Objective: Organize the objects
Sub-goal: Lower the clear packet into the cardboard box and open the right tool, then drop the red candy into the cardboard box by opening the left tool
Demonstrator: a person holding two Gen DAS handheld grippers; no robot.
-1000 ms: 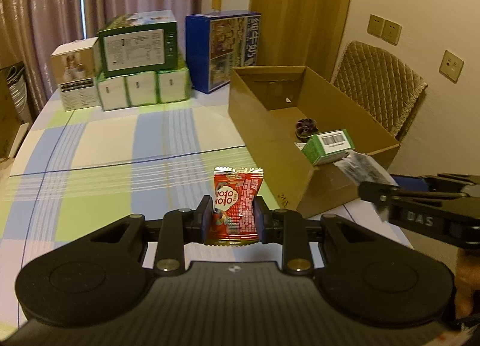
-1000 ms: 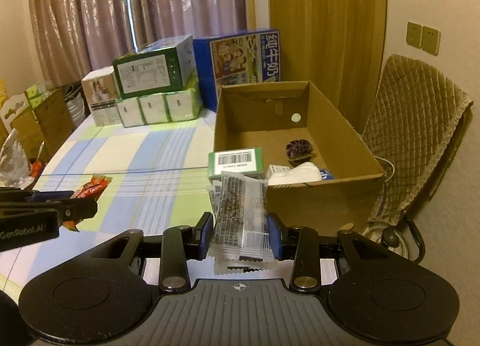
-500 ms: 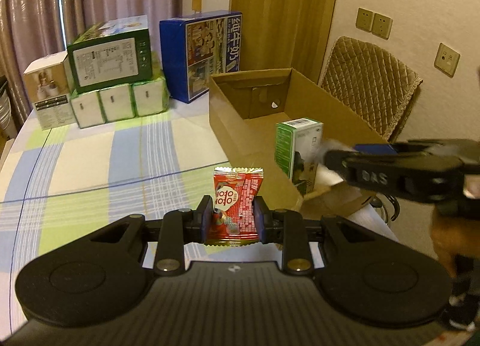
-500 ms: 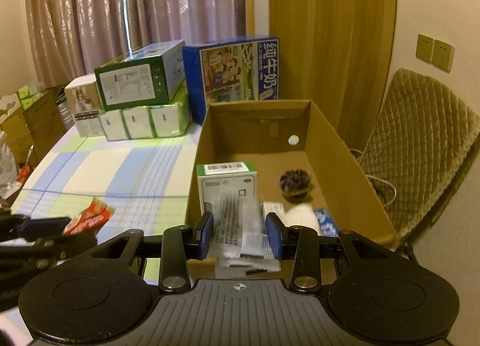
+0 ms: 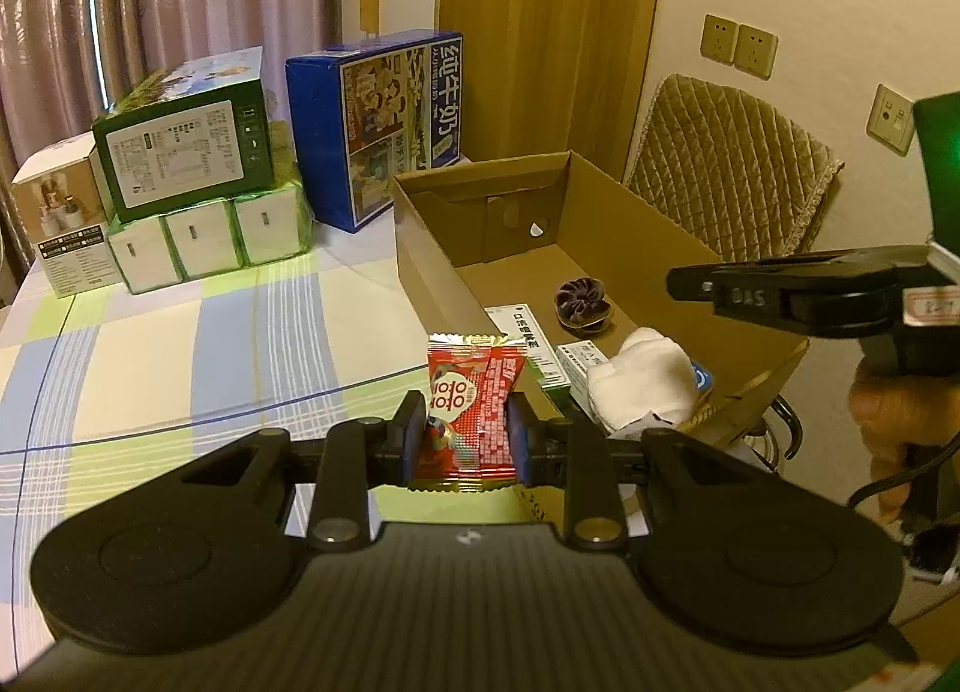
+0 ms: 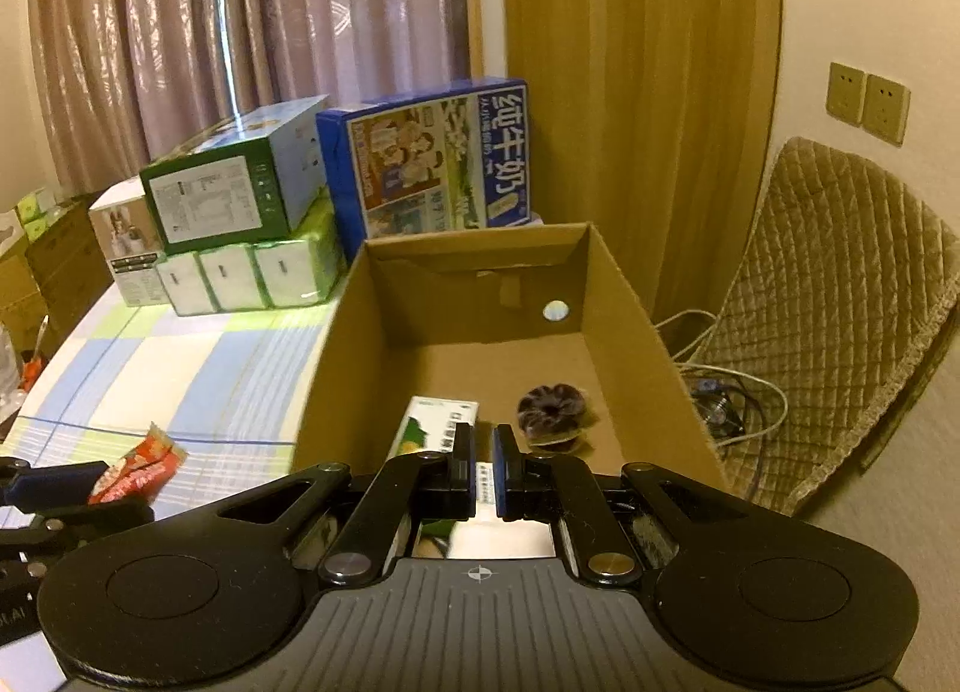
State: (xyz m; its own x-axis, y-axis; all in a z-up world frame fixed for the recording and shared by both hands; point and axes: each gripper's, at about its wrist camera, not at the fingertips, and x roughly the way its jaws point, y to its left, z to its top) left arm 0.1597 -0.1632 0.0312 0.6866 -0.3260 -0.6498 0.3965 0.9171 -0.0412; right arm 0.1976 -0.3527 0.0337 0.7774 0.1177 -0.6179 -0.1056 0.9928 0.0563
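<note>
With the right claw (image 6: 483, 467) nearly closed on nothing over the box (image 5: 606, 200), carry the left claw (image 5: 467, 433), gripping the red packet (image 5: 471, 398), toward 1 o'clock, clear the rim, then release.

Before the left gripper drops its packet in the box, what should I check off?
1. Left gripper grip on the red snack packet: ok, clamped between both fingers.
2. Packet over the cardboard box: not ok, it is outside the left wall, above the tablecloth.
3. Free floor in the box: ok, bare beyond the dark scrunchie.
4. Right gripper clear of the box: not ok, it hangs at the near end.
5. Right gripper empty: ok, fingers nearly together, nothing seen between them.
</note>
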